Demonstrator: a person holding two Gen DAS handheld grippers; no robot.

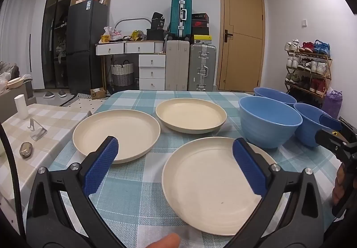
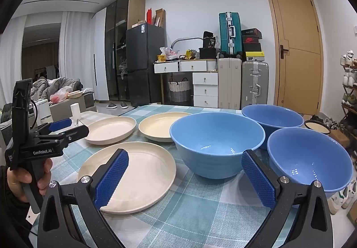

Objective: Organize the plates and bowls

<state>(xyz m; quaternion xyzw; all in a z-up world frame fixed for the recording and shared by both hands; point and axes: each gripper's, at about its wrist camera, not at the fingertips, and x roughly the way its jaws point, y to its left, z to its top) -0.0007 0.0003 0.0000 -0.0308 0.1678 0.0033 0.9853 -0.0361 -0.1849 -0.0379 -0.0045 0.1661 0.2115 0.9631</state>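
Jaws of both grippers stand wide apart and hold nothing. Between the blue textured pads of the left gripper [image 1: 175, 156] lies bare cloth, with the nearest round cream plastic plate [image 1: 214, 183] passing under its right pad and the left cream plate [image 1: 116, 134] under its left pad. The right gripper [image 2: 185, 172] frames the big middle blue plastic bowl [image 2: 217, 143], which sits beyond the pads, not touched; the right blue bowl [image 2: 310, 158] lies just outside the right pad and the nearest plate [image 2: 131, 174] runs under the left pad.

A desk covered in a teal and white checked cloth [image 2: 200, 214] carries everything. Three blue bowls cluster on its right side, the far blue bowl [image 2: 272, 117] behind the other two, the three standing close together. Three cream plates lie flat to their left, each apart from the others; the far cream plate [image 1: 190, 115] sits just beside the middle bowl.

Behind the desk stand a tan wooden door [image 1: 243, 33], a dark fridge [image 1: 86, 44], a teal suitcase [image 1: 181, 16] above pale and silver ones, white drawers [image 1: 152, 71] and a shoe rack [image 1: 309, 67].

White lettering on the left gripper's body, seen from the right wrist view, reads "GenRobot.AI" [image 2: 42, 151].
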